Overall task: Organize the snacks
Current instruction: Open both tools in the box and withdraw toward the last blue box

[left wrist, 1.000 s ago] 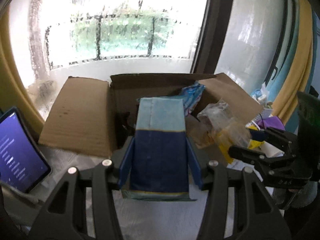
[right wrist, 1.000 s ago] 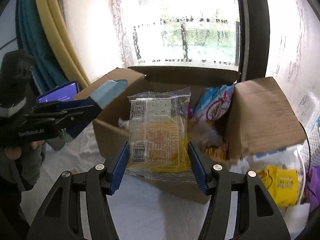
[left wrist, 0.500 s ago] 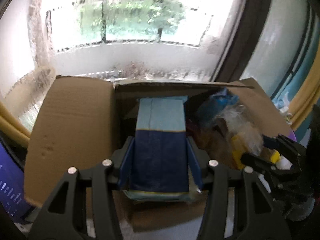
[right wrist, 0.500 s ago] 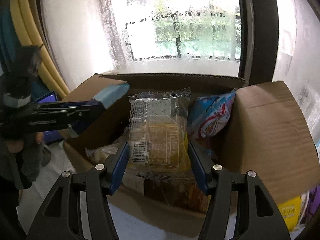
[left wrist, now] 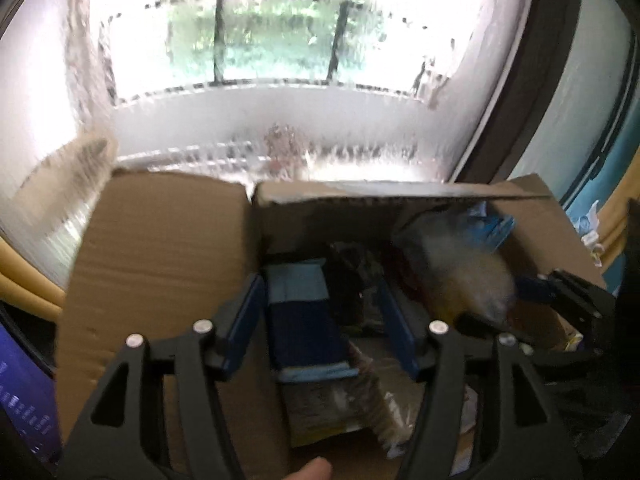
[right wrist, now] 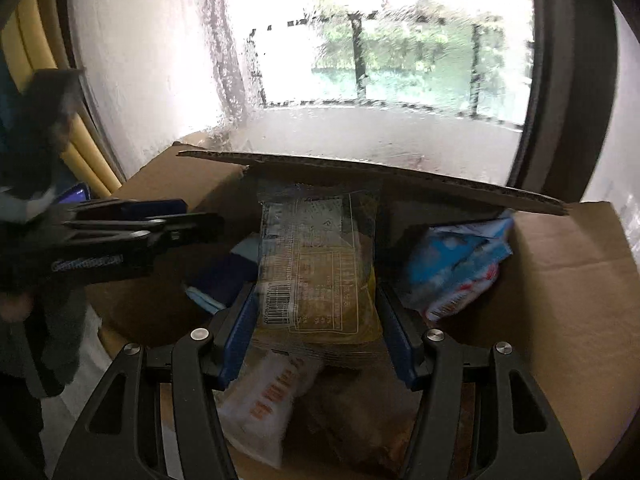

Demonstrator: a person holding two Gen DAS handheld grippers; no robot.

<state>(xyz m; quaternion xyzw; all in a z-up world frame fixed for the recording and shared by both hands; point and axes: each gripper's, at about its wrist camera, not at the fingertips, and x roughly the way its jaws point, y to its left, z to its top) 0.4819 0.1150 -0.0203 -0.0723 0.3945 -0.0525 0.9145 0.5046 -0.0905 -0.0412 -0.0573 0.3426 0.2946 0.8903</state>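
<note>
My left gripper (left wrist: pixel 320 328) hangs over the open cardboard box (left wrist: pixel 160 264) and its jaws are opening. The dark blue carton with a light blue end (left wrist: pixel 304 320) lies low between the fingers, close to the left pad and clear of the right one, resting on packets inside the box. My right gripper (right wrist: pixel 316 320) is shut on a clear snack packet with yellow contents (right wrist: pixel 316 268), held upright above the box's inside. In the right wrist view the left gripper (right wrist: pixel 140 232) reaches in from the left above the blue carton (right wrist: pixel 228 272).
Inside the box are a blue and white snack bag (right wrist: pixel 456 268) at the right and a white packet with orange print (right wrist: pixel 268 400) near the front. Box flaps (right wrist: pixel 560 280) spread outward. A lit tablet screen (left wrist: pixel 24 400) sits left; a window is behind.
Both grippers moved forward over the cardboard box. The left jaws widened and the blue carton dropped from upright between the pads down into the box. The right grip is unchanged.
</note>
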